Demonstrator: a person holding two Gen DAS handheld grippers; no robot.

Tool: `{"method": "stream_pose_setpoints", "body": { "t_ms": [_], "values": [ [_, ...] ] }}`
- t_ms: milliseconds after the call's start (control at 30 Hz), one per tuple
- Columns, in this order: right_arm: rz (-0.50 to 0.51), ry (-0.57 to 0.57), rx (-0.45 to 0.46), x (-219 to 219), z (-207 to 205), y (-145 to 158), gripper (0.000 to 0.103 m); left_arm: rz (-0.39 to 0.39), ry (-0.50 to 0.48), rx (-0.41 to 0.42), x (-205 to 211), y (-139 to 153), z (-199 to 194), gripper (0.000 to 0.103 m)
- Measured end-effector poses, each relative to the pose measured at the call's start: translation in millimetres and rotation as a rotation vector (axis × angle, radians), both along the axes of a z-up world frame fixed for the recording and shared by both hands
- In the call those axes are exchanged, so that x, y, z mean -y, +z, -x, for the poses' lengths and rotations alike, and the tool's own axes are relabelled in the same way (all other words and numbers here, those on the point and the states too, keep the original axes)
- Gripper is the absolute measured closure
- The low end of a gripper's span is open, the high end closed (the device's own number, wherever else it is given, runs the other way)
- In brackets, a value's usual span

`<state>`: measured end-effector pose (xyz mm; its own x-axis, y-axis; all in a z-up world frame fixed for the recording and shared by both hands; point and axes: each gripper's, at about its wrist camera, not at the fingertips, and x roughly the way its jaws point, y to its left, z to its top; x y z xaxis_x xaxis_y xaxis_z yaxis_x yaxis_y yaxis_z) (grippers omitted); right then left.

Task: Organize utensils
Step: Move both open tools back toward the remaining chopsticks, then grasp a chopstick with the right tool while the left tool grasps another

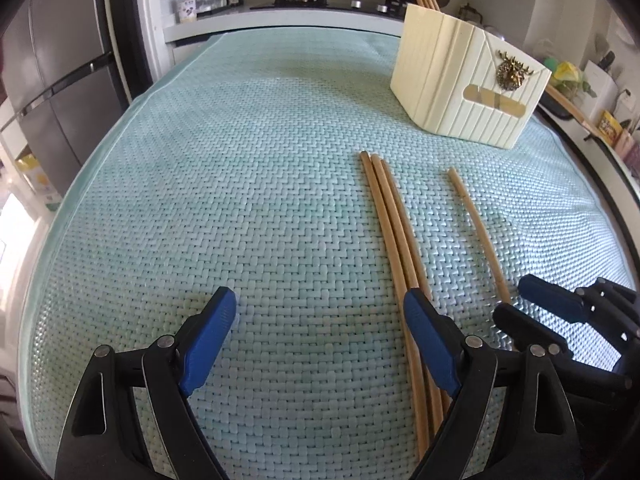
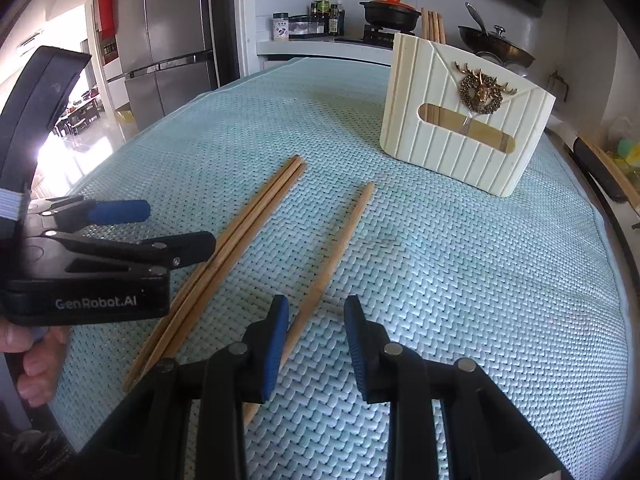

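The left claw [image 1: 316,320] hangs wide open over the green mat [image 1: 200,160], gripping nothing; its right finger stands over the bundle. To its right, the bundle [image 1: 394,240] of three chopsticks lies on the mat, sticks touching side by side. Next, well apart from it, lies a single chopstick [image 2: 340,244]. The right claw [image 2: 316,340] is narrowly open around that stick's near end, which passes just beside its left pad; whether the pad touches it I cannot tell. Farther right stands the cream holder [image 2: 464,128], upright on the mat, more chopsticks [image 2: 432,26] rising from it.
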<state>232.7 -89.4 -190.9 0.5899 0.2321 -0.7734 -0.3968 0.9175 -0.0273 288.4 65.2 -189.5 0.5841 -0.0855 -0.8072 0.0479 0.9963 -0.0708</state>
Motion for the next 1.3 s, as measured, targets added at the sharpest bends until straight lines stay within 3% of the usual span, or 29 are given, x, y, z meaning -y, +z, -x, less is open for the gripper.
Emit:
{"method": "stream_pose_setpoints", "body": {
  "t_ms": [100, 200, 467, 667, 767, 1000, 1100, 1200, 1300],
  "values": [
    [0.013, 0.007, 0.012, 1, 5, -1, 0.075, 0.002, 0.006, -0.004, 1, 0, -3, 0.015],
    [0.019, -0.026, 0.025, 7, 11, 1, 0.088, -0.001, 0.014, -0.003, 1, 0, -3, 0.015],
    [0.021, -0.135, 0.02, 40, 13, -1, 0.087, 0.002, 0.019, -0.002, 6, -1, -6, 0.011],
    [0.022, -0.198, 0.007, 60, 18, -3, 0.087, -0.045, 0.02, 0.003, 14, -4, -6, 0.012],
    [0.021, -0.24, -0.002, 76, 21, -3, 0.087, -0.044, 0.031, 0.002, 11, -3, -3, 0.014],
    [0.018, -0.349, -0.025, 109, 27, -3, 0.087, -0.046, 0.049, 0.014, 13, 0, 20, 0.03],
    [0.01, -0.357, -0.036, 115, 30, -2, 0.087, -0.053, 0.043, 0.017, 17, 0, 28, 0.03],
    [-0.004, -0.336, -0.037, 115, 32, -2, 0.084, -0.049, 0.04, 0.014, 15, 0, 27, 0.028],
    [-0.036, -0.322, -0.043, 116, 29, -1, 0.072, -0.052, 0.033, 0.006, 11, 1, 16, 0.026]
  ]
}}
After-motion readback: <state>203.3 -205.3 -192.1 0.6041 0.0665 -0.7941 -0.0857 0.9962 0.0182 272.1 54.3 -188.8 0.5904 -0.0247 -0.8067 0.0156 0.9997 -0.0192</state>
